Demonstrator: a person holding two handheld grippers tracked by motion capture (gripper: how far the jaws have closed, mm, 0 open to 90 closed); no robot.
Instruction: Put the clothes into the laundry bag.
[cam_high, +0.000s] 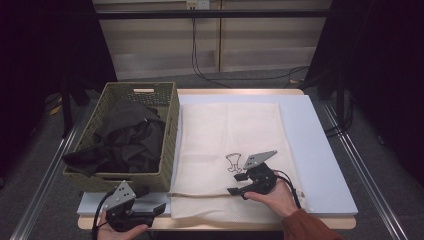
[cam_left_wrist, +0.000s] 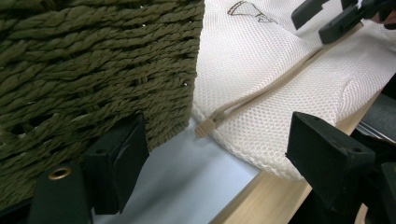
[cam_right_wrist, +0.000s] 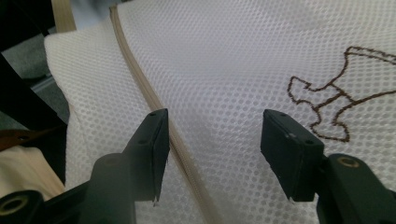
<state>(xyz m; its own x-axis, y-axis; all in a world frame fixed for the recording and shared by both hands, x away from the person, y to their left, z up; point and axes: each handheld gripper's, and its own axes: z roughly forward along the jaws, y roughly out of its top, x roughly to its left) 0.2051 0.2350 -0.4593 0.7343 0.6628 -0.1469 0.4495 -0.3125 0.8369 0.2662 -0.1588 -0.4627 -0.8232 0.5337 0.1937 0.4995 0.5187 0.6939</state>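
High view first: a white mesh laundry bag (cam_high: 227, 150) lies flat on a pale blue-grey board (cam_high: 320, 150) on the table, and I'll place everything else off that bag. A beige zipper (cam_high: 200, 194) runs across its near end, and a small brown embroidered logo (cam_high: 233, 162) sits about mid-bag. Just to the bag's left, touching its edge, stands a green woven basket (cam_high: 165, 100) stuffed with dark clothes (cam_high: 127, 137).

Right gripper (cam_high: 239, 183) hovers over the bag's near end, just beyond the zipper line and close to the logo. In the right gripper view its jaws (cam_right_wrist: 212, 154) are spread apart with bare mesh (cam_right_wrist: 219, 70) between them, the zipper (cam_right_wrist: 140, 79) passing right by one pad, nothing pinched, so it's released.

Left gripper (cam_high: 159, 210) sits off the bag's near left corner, in front of the basket. From the left gripper view its jaws (cam_left_wrist: 219, 158) are parted too, gripping nothing, with the zipper pull (cam_left_wrist: 205, 127) lying at the bag's corner between them farther out and the basket wall (cam_left_wrist: 93, 70) right against one jaw's side. Can't tell if that jaw actually touches the weave.
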